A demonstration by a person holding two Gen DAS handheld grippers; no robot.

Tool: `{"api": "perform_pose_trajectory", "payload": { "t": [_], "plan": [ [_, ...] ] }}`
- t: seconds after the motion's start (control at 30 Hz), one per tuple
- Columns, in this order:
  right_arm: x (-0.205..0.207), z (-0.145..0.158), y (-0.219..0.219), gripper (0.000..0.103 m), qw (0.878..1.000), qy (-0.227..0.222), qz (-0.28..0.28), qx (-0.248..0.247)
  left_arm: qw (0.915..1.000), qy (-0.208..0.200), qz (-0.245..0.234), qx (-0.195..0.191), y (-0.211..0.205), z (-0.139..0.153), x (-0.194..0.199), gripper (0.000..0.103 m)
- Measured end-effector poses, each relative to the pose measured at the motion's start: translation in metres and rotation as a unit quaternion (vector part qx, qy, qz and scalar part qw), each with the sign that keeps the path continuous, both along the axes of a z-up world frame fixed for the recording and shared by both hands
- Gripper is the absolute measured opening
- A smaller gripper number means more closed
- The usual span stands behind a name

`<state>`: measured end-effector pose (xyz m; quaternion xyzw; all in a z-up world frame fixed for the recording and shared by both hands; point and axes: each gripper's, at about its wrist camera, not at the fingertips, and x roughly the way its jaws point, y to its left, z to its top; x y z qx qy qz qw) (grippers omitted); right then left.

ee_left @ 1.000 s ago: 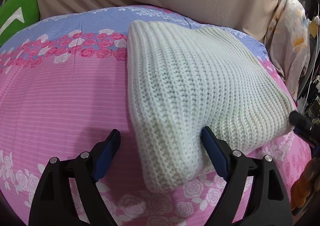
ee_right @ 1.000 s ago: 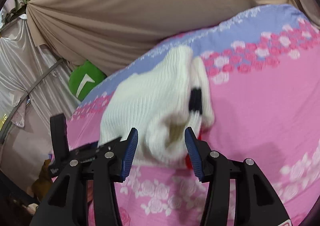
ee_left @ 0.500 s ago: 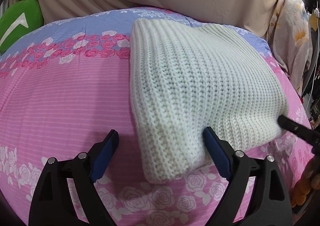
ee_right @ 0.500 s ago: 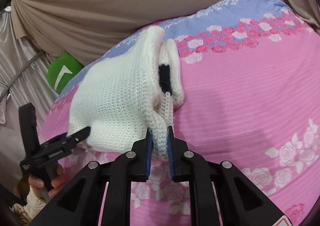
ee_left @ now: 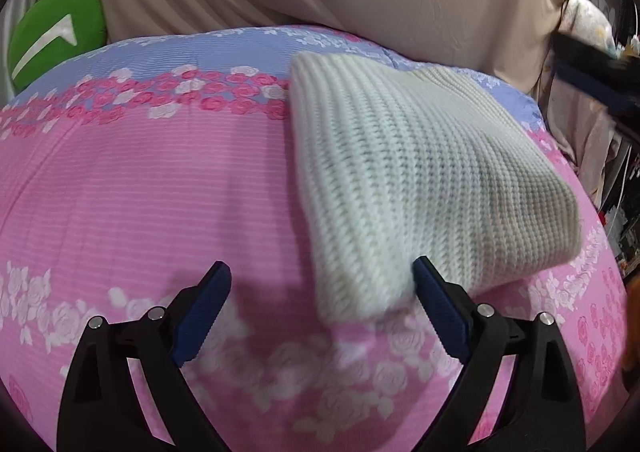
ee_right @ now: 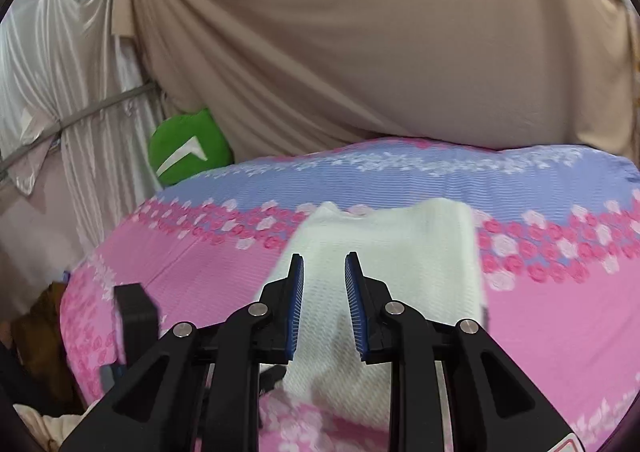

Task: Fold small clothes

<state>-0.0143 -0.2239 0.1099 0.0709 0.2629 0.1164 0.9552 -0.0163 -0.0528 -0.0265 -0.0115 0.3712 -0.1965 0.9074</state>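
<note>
In your left wrist view, the left gripper (ee_left: 322, 282) has its jaws wide apart and opening, empty, over the folded white knit sweater (ee_left: 424, 176), which lies on the pink floral bedspread (ee_left: 160, 188). In your right wrist view, the right gripper (ee_right: 323, 294) hangs above the sweater (ee_right: 400, 252), jaws narrowly apart, opening, nothing clamped.

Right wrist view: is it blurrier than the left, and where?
Right wrist view: the white knit sweater and floral bedspread are smeared by motion, though the hand-held gripper stays sharp. Left wrist view: knit ribs crisp mid-frame; only the sweater's near corner and the roses below soften. Both bow at the edges.
</note>
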Motion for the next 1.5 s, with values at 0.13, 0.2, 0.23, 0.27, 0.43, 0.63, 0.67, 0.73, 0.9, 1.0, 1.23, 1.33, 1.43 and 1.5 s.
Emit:
{"api": "perform_pose_trajectory", "payload": {
  "t": [0.13,0.2,0.23,0.27,0.43,0.63,0.67,0.73,0.9,1.0,1.23,1.33,1.43,1.5],
  "plan": [
    [0.045,-0.075,0.028,0.024,0.991,0.116,0.051,-0.042,0.9996,0.001,0.023,-0.014,0.035,0.0,-0.012,0.089],
    [0.029,-0.083,0.04,0.024,0.993,0.07,0.054,-0.078,0.9989,-0.008,0.046,-0.006,0.047,0.005,-0.013,0.089],
    [0.024,-0.079,0.044,0.025,0.991,0.076,0.058,-0.093,0.9983,-0.015,0.055,-0.004,0.052,0.01,-0.011,0.089],
    [0.021,-0.072,0.043,0.025,0.991,0.084,0.066,-0.085,0.998,-0.02,0.06,-0.007,0.055,0.016,-0.009,0.089],
    [0.015,-0.022,-0.017,0.023,0.999,0.039,0.018,0.01,0.997,-0.052,0.041,-0.04,0.038,0.062,0.011,0.089],
    [0.061,-0.017,-0.095,0.025,0.995,0.06,-0.077,0.036,0.9977,-0.066,0.011,0.006,-0.038,0.073,0.046,0.094],
    [0.079,-0.033,-0.105,0.025,0.991,0.094,-0.087,0.031,0.9986,-0.049,0.008,0.018,-0.05,0.063,0.058,0.094],
    [0.111,-0.065,-0.116,0.011,0.986,0.129,-0.099,0.03,0.9993,-0.017,0.0,0.032,-0.067,0.042,0.076,0.094],
    [0.088,-0.033,-0.111,0.015,0.989,0.086,-0.116,0.022,0.9995,-0.01,0.005,0.031,-0.066,0.028,0.084,0.096],
    [0.068,-0.031,-0.102,0.019,0.991,0.065,-0.115,0.026,0.9996,-0.009,0.009,0.026,-0.065,0.025,0.086,0.098],
    [0.054,-0.041,-0.103,0.026,0.99,0.067,-0.122,0.035,0.9987,-0.027,0.016,0.04,-0.066,0.026,0.08,0.098],
    [0.011,-0.028,-0.099,0.026,0.991,0.027,-0.12,0.048,0.9978,-0.041,0.02,0.048,-0.064,0.03,0.072,0.098],
    [-0.018,-0.045,-0.087,0.029,0.992,0.043,-0.117,0.036,0.9973,-0.047,0.023,0.052,-0.063,0.031,0.067,0.098],
    [-0.013,-0.072,-0.082,0.036,0.989,0.091,-0.119,0.012,0.9973,-0.046,0.025,0.052,-0.064,0.031,0.066,0.098]
  ]
}}
